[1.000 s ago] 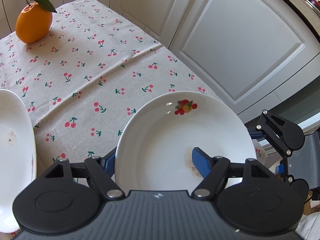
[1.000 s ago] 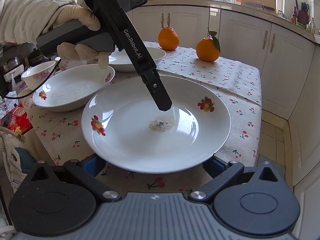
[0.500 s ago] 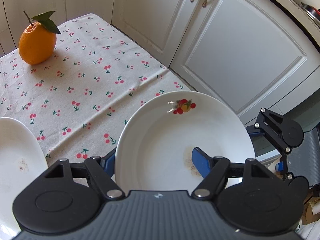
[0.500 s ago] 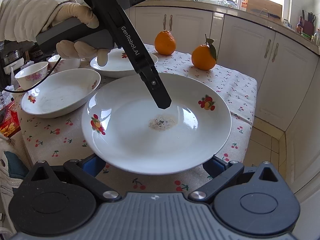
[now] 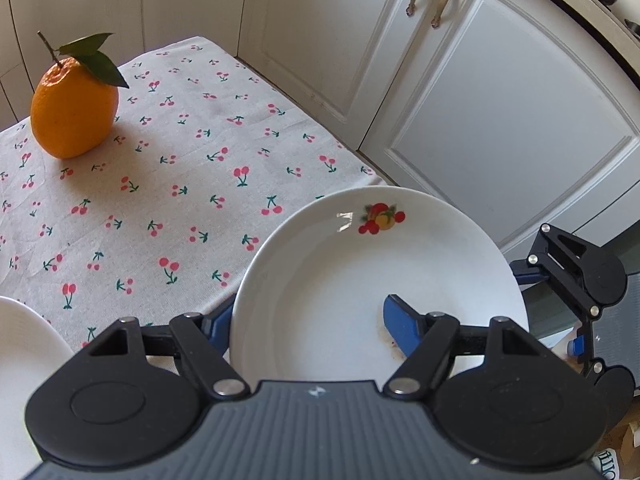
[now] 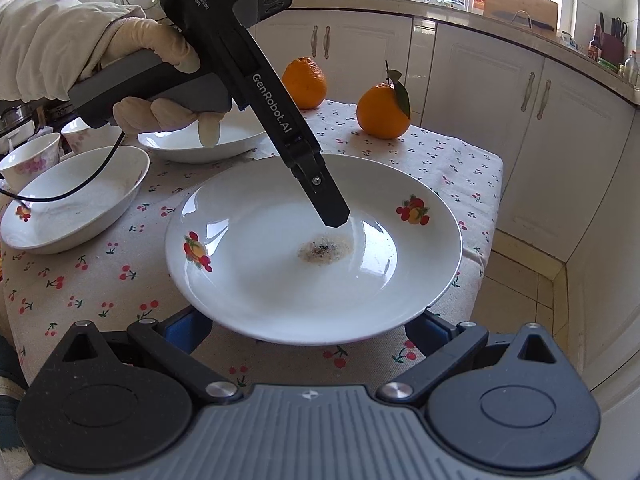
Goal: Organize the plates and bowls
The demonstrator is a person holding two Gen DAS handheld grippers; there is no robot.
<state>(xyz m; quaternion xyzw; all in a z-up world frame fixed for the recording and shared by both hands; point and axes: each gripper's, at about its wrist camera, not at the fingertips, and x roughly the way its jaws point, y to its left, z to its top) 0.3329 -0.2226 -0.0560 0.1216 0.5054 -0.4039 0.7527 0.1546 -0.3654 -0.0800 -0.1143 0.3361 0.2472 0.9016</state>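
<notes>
A white plate [image 5: 360,280] with fruit prints and a brown food stain is held above the cherry tablecloth; it also shows in the right wrist view [image 6: 312,248]. My left gripper [image 5: 308,320] is shut on the plate's rim, one blue finger [image 5: 400,326] on top and one under it; its finger shows in the right wrist view [image 6: 324,196]. My right gripper [image 6: 308,328] is open, its blue fingers below the plate's near edge, apart from it. Two more white plates [image 6: 72,196] [image 6: 200,144] and small cups [image 6: 30,160] sit at the left.
Two oranges [image 6: 382,110] [image 6: 304,82] stand at the table's far side; one with a leaf shows in the left wrist view [image 5: 74,108]. The table edge [image 6: 492,208] drops off to white cabinets [image 5: 500,120] on the right. Another plate's rim [image 5: 24,360] lies at lower left.
The plate, held by my left gripper, has risen above the table. The right gripper has backed off slightly and stays open below it.
</notes>
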